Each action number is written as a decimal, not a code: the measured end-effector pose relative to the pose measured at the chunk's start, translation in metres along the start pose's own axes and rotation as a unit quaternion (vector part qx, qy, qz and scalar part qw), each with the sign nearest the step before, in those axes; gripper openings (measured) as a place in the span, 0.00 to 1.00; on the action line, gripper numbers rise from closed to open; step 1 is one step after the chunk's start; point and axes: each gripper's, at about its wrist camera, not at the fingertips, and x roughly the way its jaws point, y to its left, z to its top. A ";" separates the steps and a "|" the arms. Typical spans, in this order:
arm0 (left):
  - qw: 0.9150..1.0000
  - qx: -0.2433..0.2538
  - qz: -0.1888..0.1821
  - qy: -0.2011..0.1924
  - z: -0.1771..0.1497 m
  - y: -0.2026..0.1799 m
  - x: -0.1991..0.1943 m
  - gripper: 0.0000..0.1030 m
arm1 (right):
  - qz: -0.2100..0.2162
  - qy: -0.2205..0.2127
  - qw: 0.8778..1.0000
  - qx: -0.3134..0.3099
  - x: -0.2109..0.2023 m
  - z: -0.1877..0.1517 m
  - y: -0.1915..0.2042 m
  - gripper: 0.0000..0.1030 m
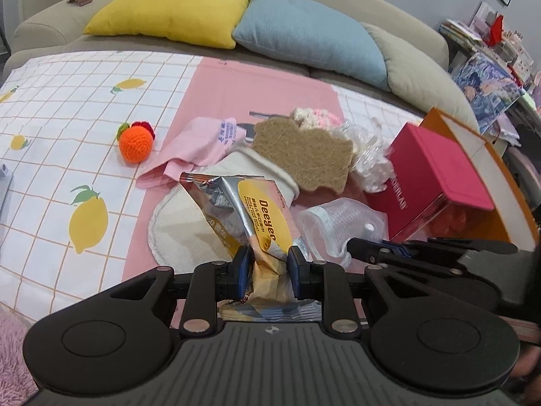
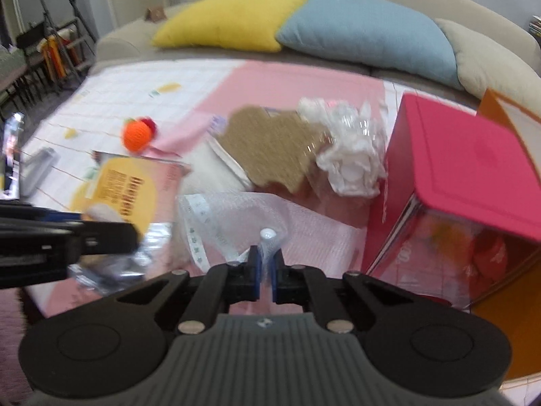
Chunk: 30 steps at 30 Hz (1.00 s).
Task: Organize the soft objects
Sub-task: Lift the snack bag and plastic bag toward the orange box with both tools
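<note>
Left tongs (image 1: pixel 267 264) pinch the crumpled foil packet (image 1: pixel 257 216), lower centre. Right tongs (image 2: pixel 267 264) are pressed onto thin clear mesh pouch (image 2: pixel 236 216). Risk: flimsy mesh slips free or snags the packet alongside.

I see a crinkled, glossy foil packet (image 1: pixel 236 199) beside a rough, fibrous brown scouring pad (image 1: pixel 304 155). The orange ball (image 1: pixel 136 143) looks crocheted and matt; the mesh pouch (image 2: pixel 236 223) is a translucent net.

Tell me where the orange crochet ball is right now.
The orange crochet ball lies on the lemon-print cloth, left of the pink cloth, in both views.
</note>
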 end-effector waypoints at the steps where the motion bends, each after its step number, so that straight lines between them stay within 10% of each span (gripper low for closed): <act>1: 1.000 -0.001 -0.003 -0.004 0.001 -0.001 -0.003 0.26 | 0.005 -0.005 1.000 0.001 -0.007 0.000 0.000 0.03; 14: 0.995 0.024 -0.073 -0.060 0.028 -0.042 -0.052 0.26 | 0.025 -0.106 0.994 0.020 -0.120 0.010 -0.031 0.03; 30: 0.970 0.101 -0.211 -0.067 0.109 -0.171 -0.032 0.26 | -0.123 -0.166 0.978 0.015 -0.190 0.038 -0.148 0.03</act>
